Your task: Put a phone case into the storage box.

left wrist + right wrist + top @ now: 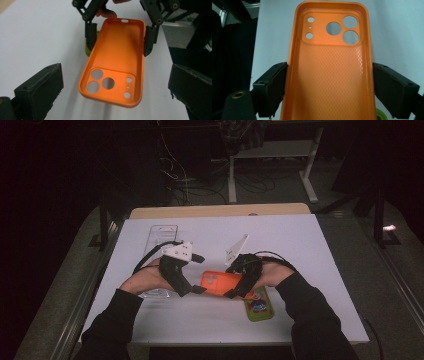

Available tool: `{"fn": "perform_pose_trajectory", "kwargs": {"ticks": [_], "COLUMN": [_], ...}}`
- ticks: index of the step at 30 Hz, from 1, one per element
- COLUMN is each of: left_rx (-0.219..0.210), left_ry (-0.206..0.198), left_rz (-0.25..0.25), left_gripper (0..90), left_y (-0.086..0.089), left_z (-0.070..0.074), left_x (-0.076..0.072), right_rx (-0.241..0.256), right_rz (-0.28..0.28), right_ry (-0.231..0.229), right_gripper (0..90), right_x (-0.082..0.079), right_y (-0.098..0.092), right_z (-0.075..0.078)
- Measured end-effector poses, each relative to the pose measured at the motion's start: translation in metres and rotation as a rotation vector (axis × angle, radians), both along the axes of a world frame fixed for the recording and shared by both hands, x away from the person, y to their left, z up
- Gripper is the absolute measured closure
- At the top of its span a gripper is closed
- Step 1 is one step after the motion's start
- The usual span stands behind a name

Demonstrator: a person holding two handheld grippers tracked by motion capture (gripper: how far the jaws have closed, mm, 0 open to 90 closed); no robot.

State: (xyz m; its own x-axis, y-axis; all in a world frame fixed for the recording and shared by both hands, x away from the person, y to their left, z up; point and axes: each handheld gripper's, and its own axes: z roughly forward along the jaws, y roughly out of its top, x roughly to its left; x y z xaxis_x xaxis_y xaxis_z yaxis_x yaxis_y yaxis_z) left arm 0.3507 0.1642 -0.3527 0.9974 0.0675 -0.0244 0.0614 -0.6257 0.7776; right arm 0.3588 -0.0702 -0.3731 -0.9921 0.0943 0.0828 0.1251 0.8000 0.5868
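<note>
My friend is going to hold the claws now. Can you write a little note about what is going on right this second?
Right claw: shut on the orange phone case, pinching its two long sides near the end away from the camera holes. The case is held up off the white table, open side facing up.
Left claw: open, jaws wide apart at the camera-hole end, not touching the case.
Also on the table: a green phone case under the right hand, and a clear plastic tray behind the left hand.
Done: the orange case is picked up.
Left: probably close the left claw on the free end, then go on with the case.
</note>
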Motion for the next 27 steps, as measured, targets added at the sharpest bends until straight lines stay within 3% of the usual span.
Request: {"fn": "perform_pose_trajectory", "kwargs": {"ticks": [14,16,18,19,27], "left_rx": [0.091,0.112,0.125,0.14,0.17], "left_ry": [0.007,0.005,0.03,0.008,0.034], "left_rz": [-0.085,-0.092,-0.082,-0.102,-0.095], "left_gripper": [0.0,0.0,0.0,0.0,0.0], "left_y": [-0.016,-0.018,-0.022,-0.023,-0.029], "left_z": [-0.011,-0.013,-0.016,-0.017,-0.024], "left_x": [-0.006,-0.007,-0.01,-0.008,-0.012], "right_rx": [0.006,0.011,0.007,0.004,0.007], "right_rz": [0.065,0.071,0.075,0.077,0.094], "right_ry": [-0.012,-0.017,-0.017,-0.022,-0.039], "right_gripper": [14.8,14.8,14.8,14.8,14.8], "right_x": [-0.01,-0.011,-0.012,-0.012,-0.015], "right_y": [0.01,0.011,0.012,0.012,0.014], "right_z": [0.003,0.003,0.004,0.004,0.007]}}
